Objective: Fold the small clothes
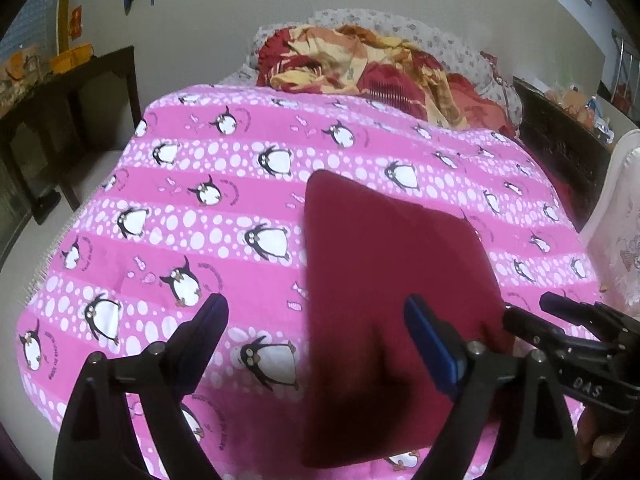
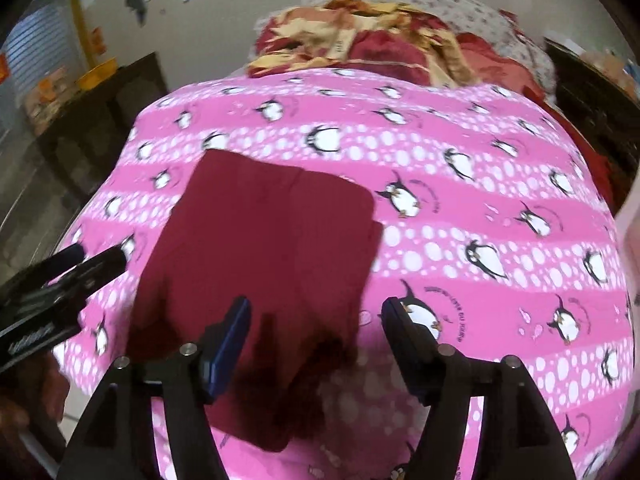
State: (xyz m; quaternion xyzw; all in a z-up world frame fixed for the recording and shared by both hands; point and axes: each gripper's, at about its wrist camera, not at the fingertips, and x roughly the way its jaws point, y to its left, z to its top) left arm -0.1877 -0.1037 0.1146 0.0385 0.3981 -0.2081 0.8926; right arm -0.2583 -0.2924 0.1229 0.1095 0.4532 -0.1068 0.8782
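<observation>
A dark red garment lies folded flat as a rough rectangle on the pink penguin bedsheet. My left gripper hovers over the garment's near left edge, jaws wide apart, nothing pinched between the blue pads. My right gripper stands open over the garment's near right corner, and its pads do not press on the cloth. Each gripper also shows in the other's view: the right gripper at the garment's right edge, the left gripper at its left edge.
A crumpled red and yellow blanket is heaped at the far end of the bed. A dark table stands beyond the left edge. Dark furniture and a white fabric item border the right side.
</observation>
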